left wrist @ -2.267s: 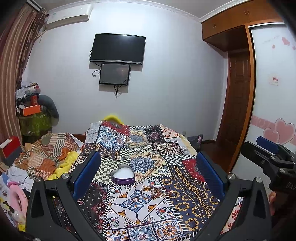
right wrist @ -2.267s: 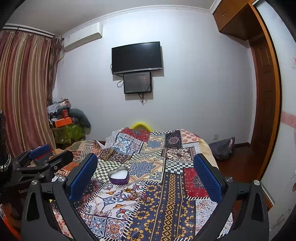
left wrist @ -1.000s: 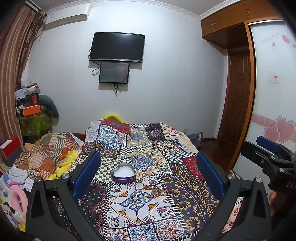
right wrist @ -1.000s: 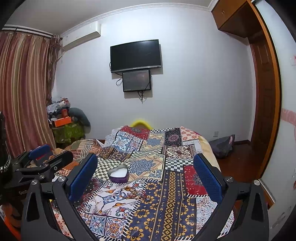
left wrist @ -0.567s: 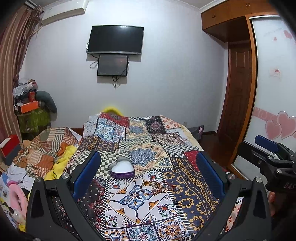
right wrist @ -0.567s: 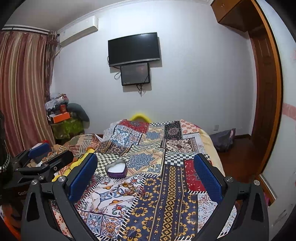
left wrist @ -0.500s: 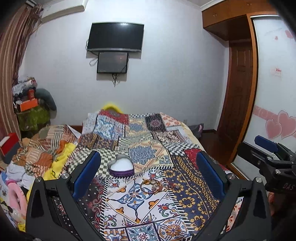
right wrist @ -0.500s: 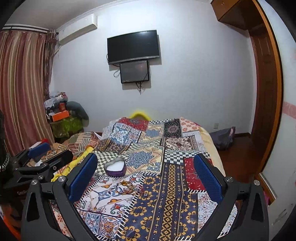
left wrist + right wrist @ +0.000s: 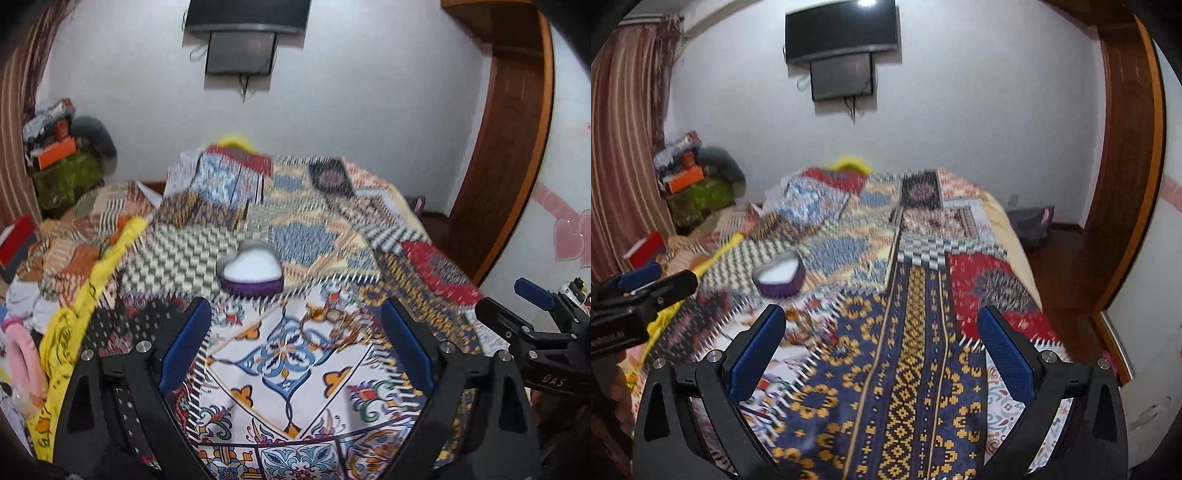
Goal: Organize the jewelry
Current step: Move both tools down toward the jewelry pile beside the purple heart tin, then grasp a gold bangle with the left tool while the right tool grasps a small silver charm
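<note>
Heart box [image 9: 253,271] larger and lower than before, left gripper [image 9: 295,345] closing on nothing, right gripper [image 9: 881,350] released, tangled jewelry [image 9: 332,326] clear only in left view.

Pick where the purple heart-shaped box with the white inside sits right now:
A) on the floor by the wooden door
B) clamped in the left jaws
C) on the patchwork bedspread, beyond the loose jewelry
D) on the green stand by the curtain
C: the purple heart-shaped box with the white inside rests on the patchwork bedspread, farther from the camera than the tangle of gold-coloured jewelry, with nothing gripping it.
</note>
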Demonstrator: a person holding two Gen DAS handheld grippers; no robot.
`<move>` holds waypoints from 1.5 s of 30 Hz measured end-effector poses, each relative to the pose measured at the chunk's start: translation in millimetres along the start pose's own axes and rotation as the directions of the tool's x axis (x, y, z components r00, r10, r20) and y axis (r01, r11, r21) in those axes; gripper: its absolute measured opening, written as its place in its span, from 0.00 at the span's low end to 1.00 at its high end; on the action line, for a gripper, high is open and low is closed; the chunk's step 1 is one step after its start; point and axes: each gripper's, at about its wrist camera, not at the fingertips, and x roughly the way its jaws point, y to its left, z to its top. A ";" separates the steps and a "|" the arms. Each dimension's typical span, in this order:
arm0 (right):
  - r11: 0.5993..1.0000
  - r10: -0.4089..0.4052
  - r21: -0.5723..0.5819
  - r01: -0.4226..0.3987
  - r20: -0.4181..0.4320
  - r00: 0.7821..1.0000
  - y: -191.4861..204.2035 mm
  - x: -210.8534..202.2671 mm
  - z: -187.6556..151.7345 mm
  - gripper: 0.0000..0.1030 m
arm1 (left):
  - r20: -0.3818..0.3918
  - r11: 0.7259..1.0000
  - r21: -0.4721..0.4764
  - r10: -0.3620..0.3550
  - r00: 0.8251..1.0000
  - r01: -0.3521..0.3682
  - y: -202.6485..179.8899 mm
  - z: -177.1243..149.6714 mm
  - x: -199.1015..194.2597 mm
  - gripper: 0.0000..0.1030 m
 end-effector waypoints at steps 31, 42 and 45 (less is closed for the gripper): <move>0.975 0.164 -0.101 -0.198 -0.272 0.948 7.3 92.3 -18.6 0.46 | -0.258 0.993 -0.064 -0.113 0.960 0.100 15.7 -15.6 127.3 0.35; 0.957 0.183 -0.168 -0.236 -0.280 0.942 19.8 97.2 -22.8 0.18 | -0.245 0.990 -0.059 -0.138 0.960 0.127 8.4 -18.0 132.6 0.07; 0.956 0.198 -0.157 -0.246 -0.271 0.942 19.1 95.8 -23.2 0.09 | -0.228 0.991 -0.061 -0.132 0.965 0.121 8.5 -16.7 127.9 0.03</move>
